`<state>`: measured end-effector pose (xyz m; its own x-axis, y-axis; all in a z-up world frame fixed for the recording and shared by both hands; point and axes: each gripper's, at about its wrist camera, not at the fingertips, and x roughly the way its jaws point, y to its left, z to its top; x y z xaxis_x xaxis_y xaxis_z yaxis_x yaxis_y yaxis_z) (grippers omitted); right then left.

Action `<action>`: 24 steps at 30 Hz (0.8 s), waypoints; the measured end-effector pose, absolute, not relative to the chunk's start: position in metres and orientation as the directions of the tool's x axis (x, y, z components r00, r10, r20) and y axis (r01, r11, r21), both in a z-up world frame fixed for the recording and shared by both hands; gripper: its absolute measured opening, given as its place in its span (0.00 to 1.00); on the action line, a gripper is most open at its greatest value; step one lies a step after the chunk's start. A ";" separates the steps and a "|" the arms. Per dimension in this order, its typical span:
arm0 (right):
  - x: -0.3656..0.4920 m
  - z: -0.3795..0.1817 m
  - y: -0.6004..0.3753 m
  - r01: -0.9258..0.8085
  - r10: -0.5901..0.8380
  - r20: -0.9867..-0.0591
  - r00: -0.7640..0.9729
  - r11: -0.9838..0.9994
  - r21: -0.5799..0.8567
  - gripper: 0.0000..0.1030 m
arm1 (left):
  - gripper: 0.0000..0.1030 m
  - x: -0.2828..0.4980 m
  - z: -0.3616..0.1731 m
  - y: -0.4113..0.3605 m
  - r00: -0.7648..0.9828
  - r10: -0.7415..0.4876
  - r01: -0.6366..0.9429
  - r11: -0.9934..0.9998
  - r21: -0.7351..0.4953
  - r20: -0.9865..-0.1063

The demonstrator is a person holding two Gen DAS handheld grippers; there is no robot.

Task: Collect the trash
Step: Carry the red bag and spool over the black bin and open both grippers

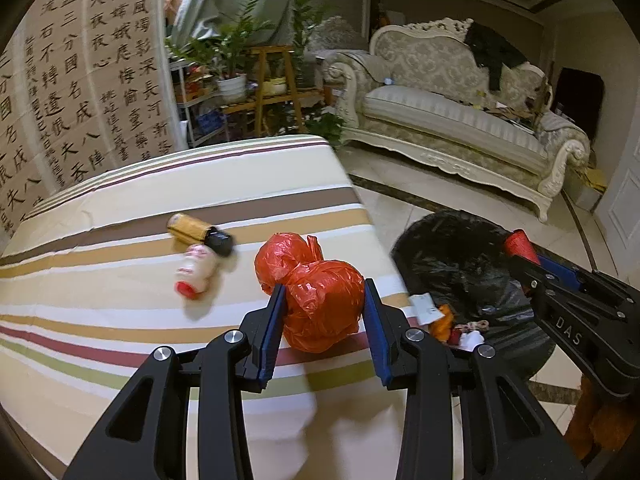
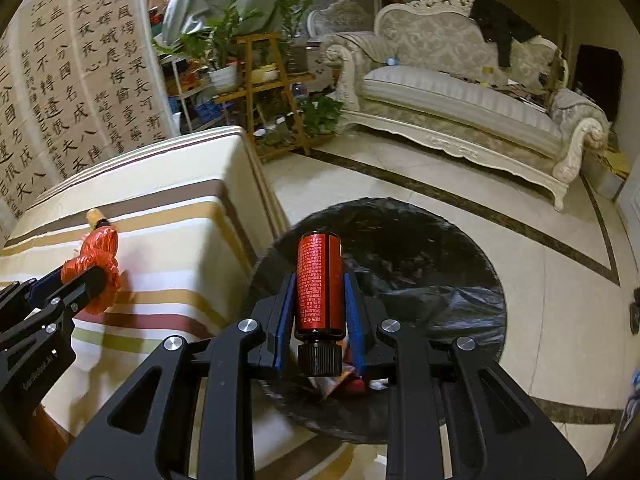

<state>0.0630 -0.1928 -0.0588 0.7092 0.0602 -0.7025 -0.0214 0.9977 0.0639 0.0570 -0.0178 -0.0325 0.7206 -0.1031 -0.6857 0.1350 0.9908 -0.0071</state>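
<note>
A crumpled orange-red plastic bag (image 1: 316, 300) is clamped between the blue-padded jaws of the left gripper (image 1: 324, 312) above the striped cloth-covered surface (image 1: 120, 320) near its edge, while a red cylindrical bottle with a black screw cap (image 2: 320, 288) is pinched in the jaws of the right gripper (image 2: 318, 312), cap toward the camera, over the round bin lined with a black plastic bag (image 2: 420, 264) on the tiled floor beside the surface. Scraps of litter (image 1: 452, 322) are seen inside the bin. Farther back on the surface a small white bottle with a red cap (image 1: 196, 272) and a yellow bottle with a black cap (image 1: 200, 233) are left lying just beside each other, and an ornate cream sofa (image 1: 460, 120) is seen beyond.
</note>
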 end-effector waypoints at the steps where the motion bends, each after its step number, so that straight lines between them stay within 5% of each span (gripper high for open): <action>1: 0.063 -0.060 -0.196 -0.014 0.056 -0.703 0.709 0.998 0.065 0.23 | 0.37 0.057 -0.033 -0.021 0.720 -0.107 0.143 0.990 -0.004 -0.685; 24: 0.068 -0.071 -0.246 0.096 -0.022 -0.711 0.703 0.993 0.063 0.23 | 0.37 0.074 -0.043 -0.096 0.708 -0.173 0.276 0.960 0.043 -0.685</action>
<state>0.0680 -0.2464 -0.0711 0.7027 -0.0225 -0.7112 0.0956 0.9934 0.0630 0.0740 -0.0964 -0.0428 0.7077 -0.1730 -0.6850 0.2762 0.9601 0.0429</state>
